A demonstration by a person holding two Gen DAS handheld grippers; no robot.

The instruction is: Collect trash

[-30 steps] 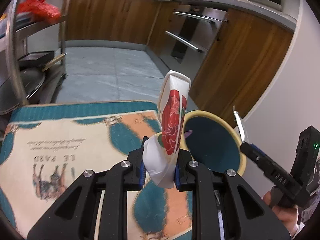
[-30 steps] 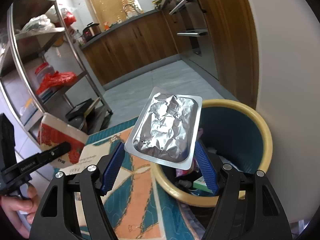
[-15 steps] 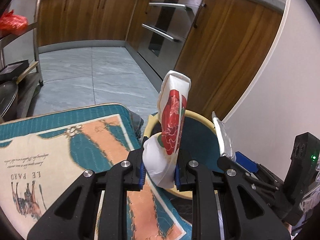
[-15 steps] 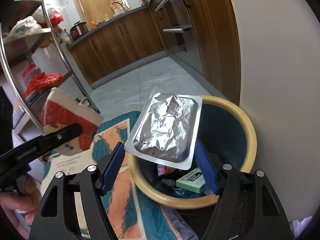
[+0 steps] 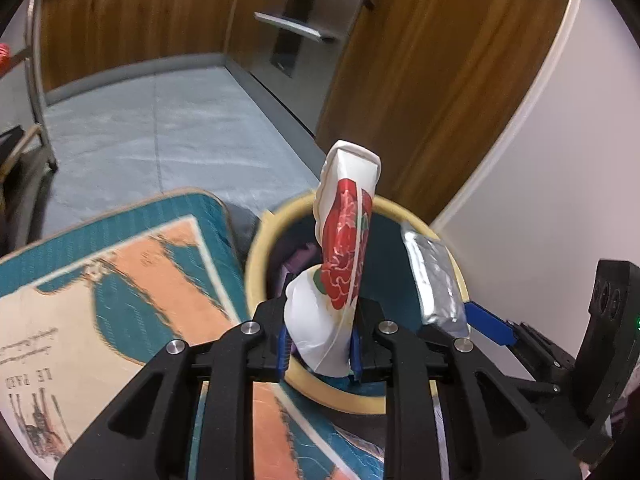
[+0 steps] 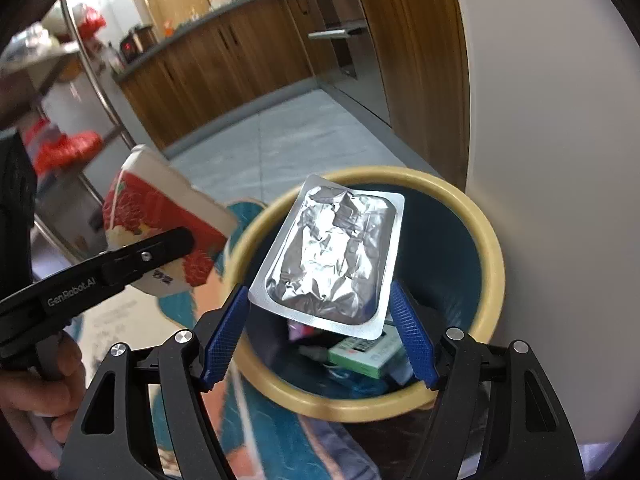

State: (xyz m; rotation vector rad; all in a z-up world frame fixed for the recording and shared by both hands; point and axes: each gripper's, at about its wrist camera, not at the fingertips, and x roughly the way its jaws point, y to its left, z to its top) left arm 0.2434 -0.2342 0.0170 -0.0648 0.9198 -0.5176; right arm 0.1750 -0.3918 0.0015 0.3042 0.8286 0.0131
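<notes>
1. A kitchen with wooden cabinets [image 5: 120, 20] and a pale blue tiled floor [image 5: 168, 128] is sitting behind a table under a glossy teal-and-orange printed cloth [image 5: 132, 280].
2. Over the last second both grippers have been swinging from the cloth toward the round, cream-rimmed, dark blue bin [image 6: 490, 256]; it is now lying directly beneath them, so dropping looks imminent.
3. The left gripper [image 5: 320, 346] is pinching a crumpled white-and-red plastic wrapper [image 5: 344, 248], soft and upright, pointing to 12 o'clock above the bin's 9 o'clock rim.
4. The right gripper [image 6: 320, 328] is clamping a stiff, wrinkled silver foil blister pack [image 6: 332, 256] by its edges, over the bin's centre, where a green-and-white carton [image 6: 366, 354] is resting.
</notes>
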